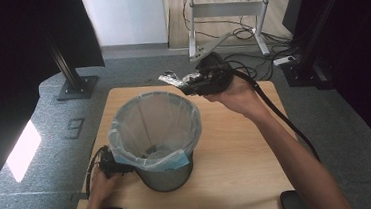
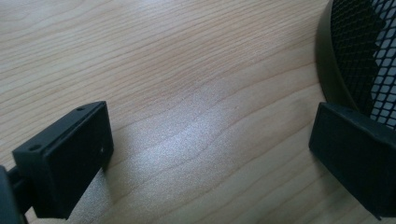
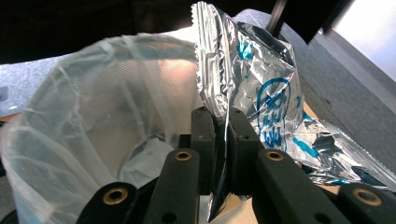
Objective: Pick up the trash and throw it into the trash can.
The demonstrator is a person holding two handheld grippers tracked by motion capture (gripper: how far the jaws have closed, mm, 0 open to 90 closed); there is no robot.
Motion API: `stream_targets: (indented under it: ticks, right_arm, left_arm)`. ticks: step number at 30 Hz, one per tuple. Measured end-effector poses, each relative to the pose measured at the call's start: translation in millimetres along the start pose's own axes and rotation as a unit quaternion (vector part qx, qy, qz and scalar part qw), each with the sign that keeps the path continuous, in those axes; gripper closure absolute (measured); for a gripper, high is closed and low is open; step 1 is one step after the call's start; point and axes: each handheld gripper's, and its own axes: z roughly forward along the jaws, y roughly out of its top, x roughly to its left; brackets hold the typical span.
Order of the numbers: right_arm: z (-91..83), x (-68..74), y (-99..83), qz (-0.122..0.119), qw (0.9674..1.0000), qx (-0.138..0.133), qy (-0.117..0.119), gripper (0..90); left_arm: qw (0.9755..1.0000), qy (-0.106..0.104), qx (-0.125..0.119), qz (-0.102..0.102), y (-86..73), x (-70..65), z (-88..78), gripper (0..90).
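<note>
Over the lined bin (image 1: 156, 137), right tool (image 1: 188, 84) pinches foil wrapper (image 3: 261, 93); left tool (image 2: 205, 154) gapes.

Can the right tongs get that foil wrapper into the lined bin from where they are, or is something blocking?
Probably yes. The right tongs hold the foil wrapper just beyond the bin's far rim, the liner mouth gapes open, and the left tongs sit low beside the bin.

Dim overall, with black surrounds at 9 and 3 o'clock. Bright patch on the floor (image 1: 23, 150) at 8 o'clock. Soft sheen on the table (image 2: 196, 135). Sharp glare on the foil wrapper (image 3: 252, 74); blown-out white at 2 o'clock.
</note>
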Motion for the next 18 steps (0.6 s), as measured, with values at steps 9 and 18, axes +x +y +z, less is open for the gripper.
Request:
stream_targets:
  ticks: [9,18]
  right_arm:
    - [21.2,25.5,17.4,-0.027,0.9989,-0.003,0.038,82.7]
    - [57.2,48.1,22.3,-0.047,0.9955,0.009,0.082,82.6]
  left_arm:
    - [1.0,0.0,0.0,0.001,0.1,0.0,0.1,0.0]
    - [1.0,-0.002,0.0,0.001,0.5,-0.2,0.4,0.0]
